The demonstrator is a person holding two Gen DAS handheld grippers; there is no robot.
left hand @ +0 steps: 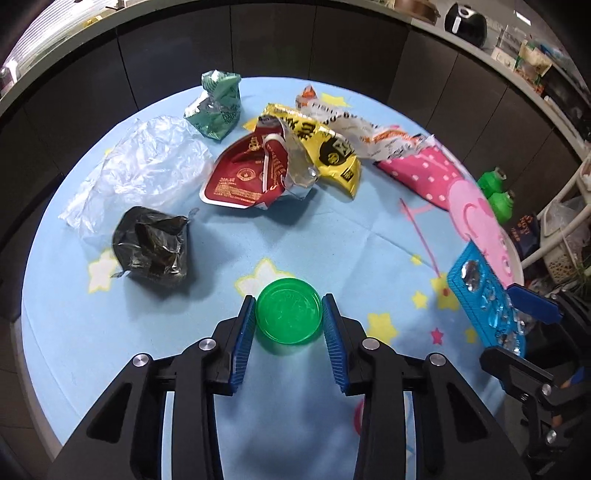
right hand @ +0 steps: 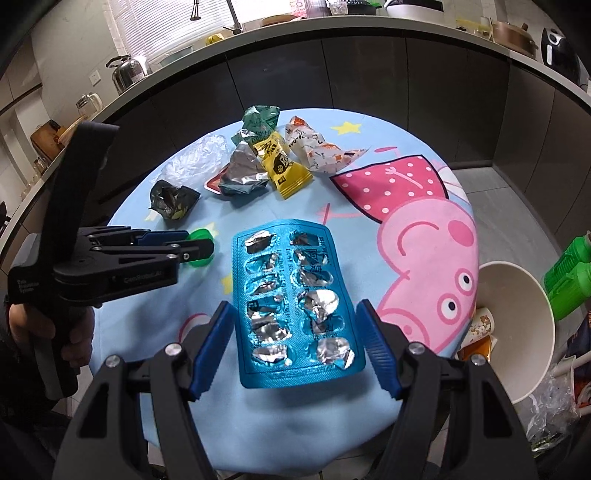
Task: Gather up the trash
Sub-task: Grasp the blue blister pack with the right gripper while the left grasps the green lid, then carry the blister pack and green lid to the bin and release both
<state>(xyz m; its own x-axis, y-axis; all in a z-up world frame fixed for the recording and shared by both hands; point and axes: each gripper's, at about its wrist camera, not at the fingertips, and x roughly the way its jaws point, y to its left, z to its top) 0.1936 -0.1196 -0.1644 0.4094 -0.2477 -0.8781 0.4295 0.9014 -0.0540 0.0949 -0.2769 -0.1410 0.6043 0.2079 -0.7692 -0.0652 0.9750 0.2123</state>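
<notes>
Right wrist view: the right gripper [right hand: 297, 345] is pinching the blister pack [right hand: 295, 299], long axis pointing away; left gripper [left hand: 289, 322] is squeezing the half-hidden green lid [left hand: 289, 316].

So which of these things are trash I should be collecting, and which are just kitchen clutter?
Trash to collect:
- green lid, between the left gripper pads
- blue blister pack, in the right gripper
- black wrapper
- clear plastic bag
- red pouch
- yellow packet
- green wrapper

Just lying about:
- kettle
- glass jar
- air fryer
</notes>
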